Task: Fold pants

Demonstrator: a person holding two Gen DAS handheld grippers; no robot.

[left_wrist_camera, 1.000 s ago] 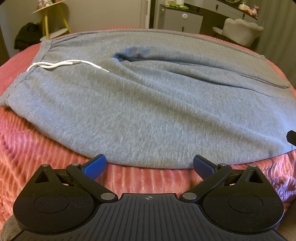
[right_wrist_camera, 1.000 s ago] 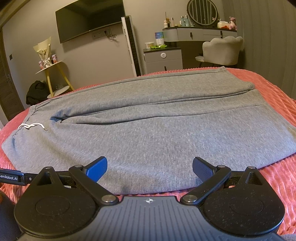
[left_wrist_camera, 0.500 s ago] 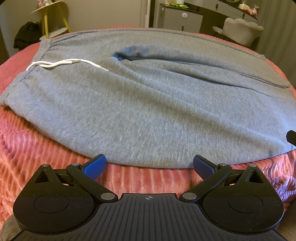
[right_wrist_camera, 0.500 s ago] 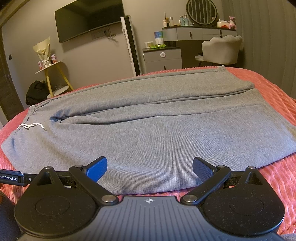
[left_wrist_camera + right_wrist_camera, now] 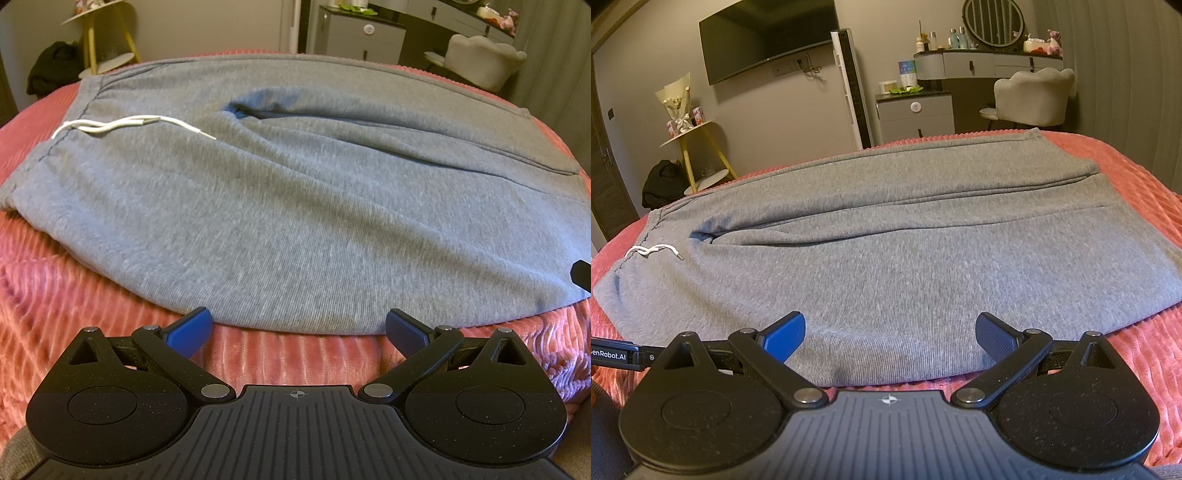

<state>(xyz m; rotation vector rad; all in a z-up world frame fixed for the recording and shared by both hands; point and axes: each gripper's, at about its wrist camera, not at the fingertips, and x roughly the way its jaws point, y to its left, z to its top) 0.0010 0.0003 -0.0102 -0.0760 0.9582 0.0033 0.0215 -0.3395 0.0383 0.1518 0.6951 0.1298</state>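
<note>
Pink ribbed bedspread (image 5: 258,354) covers a bed in a bedroom with a wall television (image 5: 768,37) and a dresser (image 5: 990,62) behind. Grey pants (image 5: 314,221) lie flat across it, waistband to the left, white drawstring (image 5: 125,123) resting on top. Left gripper (image 5: 297,326) hovers at the near hem, fingers spread wide, holding nothing. Right gripper (image 5: 890,330) sits over the near edge, likewise wide apart and empty

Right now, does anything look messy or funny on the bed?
Only small things: the white drawstring trails loose across the grey sweatpants, and a puckered fold sits at the crotch. Nothing is torn or spilled.
</note>
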